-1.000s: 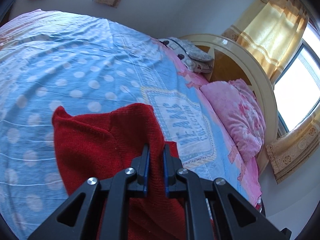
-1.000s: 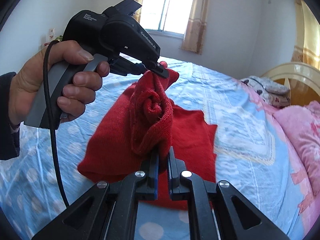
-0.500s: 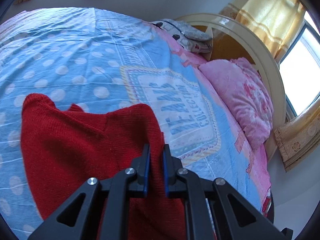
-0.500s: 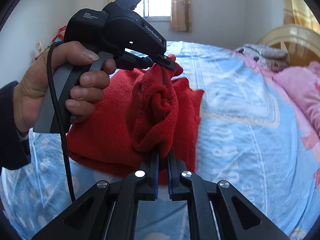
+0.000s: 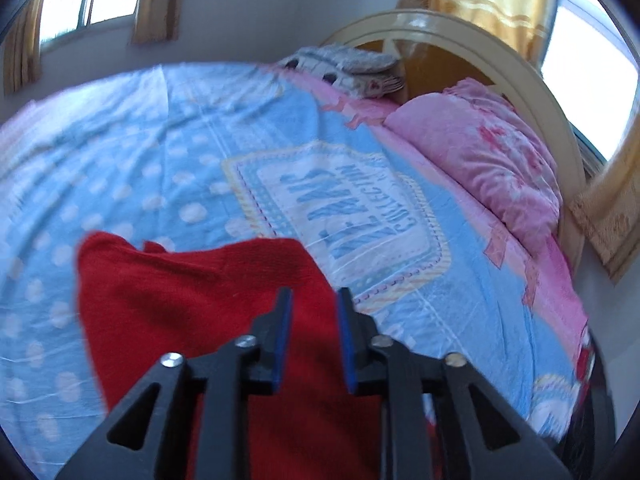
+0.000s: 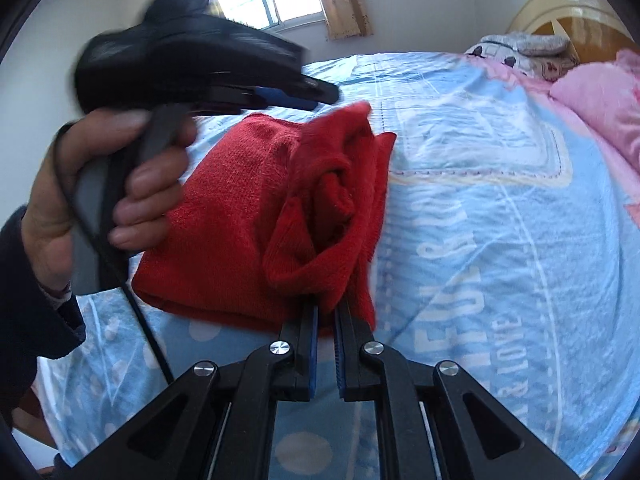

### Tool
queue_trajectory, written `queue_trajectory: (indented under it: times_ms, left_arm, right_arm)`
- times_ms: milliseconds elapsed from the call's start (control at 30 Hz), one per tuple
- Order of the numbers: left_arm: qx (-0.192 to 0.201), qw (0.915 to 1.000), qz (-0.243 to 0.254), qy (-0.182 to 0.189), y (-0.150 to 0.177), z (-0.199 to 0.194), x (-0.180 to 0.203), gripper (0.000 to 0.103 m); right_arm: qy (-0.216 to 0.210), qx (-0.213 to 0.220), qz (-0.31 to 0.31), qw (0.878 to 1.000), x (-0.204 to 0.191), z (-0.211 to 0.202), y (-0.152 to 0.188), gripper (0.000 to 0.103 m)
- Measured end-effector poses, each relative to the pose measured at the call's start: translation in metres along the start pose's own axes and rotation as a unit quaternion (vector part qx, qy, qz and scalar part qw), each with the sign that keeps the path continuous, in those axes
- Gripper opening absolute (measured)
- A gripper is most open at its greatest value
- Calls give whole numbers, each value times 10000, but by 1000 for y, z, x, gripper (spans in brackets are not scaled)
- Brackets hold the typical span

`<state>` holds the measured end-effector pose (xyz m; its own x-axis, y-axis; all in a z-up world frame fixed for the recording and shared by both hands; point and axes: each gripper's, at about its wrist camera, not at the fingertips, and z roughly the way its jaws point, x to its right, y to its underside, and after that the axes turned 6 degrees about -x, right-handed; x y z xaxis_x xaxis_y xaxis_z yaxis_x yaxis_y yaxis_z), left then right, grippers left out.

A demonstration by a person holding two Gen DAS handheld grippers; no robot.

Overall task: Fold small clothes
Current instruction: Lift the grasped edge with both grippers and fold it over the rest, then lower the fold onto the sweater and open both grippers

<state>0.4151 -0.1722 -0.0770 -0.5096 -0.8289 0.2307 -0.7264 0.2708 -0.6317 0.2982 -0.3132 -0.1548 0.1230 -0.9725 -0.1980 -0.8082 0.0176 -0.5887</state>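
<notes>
A red knitted garment (image 6: 240, 220) lies partly folded on the blue dotted bedsheet (image 6: 500, 220), with a bunched fold rising from it. My right gripper (image 6: 326, 308) is shut on the lower edge of that fold. A hand (image 6: 80, 184) holds my left gripper (image 6: 324, 96) at the garment's far upper corner. In the left wrist view the left gripper (image 5: 315, 294) has its jaws opening. The red garment (image 5: 192, 300) shows in the gap and below it, and the pads stand clear of the cloth.
A pink pillow (image 5: 492, 168) and a folded grey blanket (image 5: 348, 68) lie by the curved wooden headboard (image 5: 480, 44). The bedsheet (image 5: 140, 160) stretches away beyond the garment. Curtained windows stand behind the bed, and a dark sleeve (image 6: 24, 320) is at the left.
The left jaws have parted and let go of the garment's corner, which they pinched before. Both grippers moved across the bed and rolled, and the bunched fold now hangs lower.
</notes>
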Motion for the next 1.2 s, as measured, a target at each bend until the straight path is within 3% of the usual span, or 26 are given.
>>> queue_trajectory:
  times_ms: [67, 200, 300, 367, 433, 467, 600, 667, 733, 767, 933, 1067, 1200]
  left_arm:
    - [228, 9992, 191, -282, 13, -19, -1, 53]
    - [398, 9945, 464, -852, 48, -39, -11, 58]
    - [447, 9932, 341, -1020, 70, -44, -20, 69]
    - [384, 9934, 244, -1050, 81, -41, -25, 70]
    - [230, 9946, 94, -1011, 89, -33, -31, 70]
    - [153, 9950, 4, -987, 92, -28, -34, 70]
    - [132, 9954, -293, -906, 99, -22, -40, 76]
    - [111, 9960, -361, -806, 103, -23, -40, 77]
    - [110, 9963, -314, -798, 104, -22, -38, 77]
    - [111, 9963, -280, -805, 104, -21, -37, 79]
    - [58, 9959, -295, -851, 103, -14, -32, 87]
    - [-1, 9961, -341, -811, 107, -10, -31, 93]
    - [-5, 9961, -302, -826, 109, -8, -29, 97]
  right_arm:
    - [169, 92, 102, 9998, 7, -6, 3, 13]
    - [653, 680, 317, 9950, 15, -29, -2, 18]
    - [423, 1017, 120, 9938, -5, -40, -25, 20]
    - [191, 969, -219, 9949, -26, -32, -46, 29]
    - [-223, 725, -417, 9963, -44, -14, -69, 50]
    - [-342, 582, -406, 9969, -46, -3, -77, 51]
    - [-467, -151, 60, 9988, -35, 49, -96, 51]
    - [-429, -257, 255, 9984, -22, 59, -93, 44]
    - [-423, -221, 334, 9983, -12, 56, -90, 28]
    - [-449, -227, 354, 9981, -11, 54, -88, 27]
    - [-400, -240, 275, 9985, -3, 52, -85, 26]
    - [-55, -121, -40, 9999, -15, 49, -85, 27]
    - [208, 62, -321, 9992, -32, 43, -94, 38]
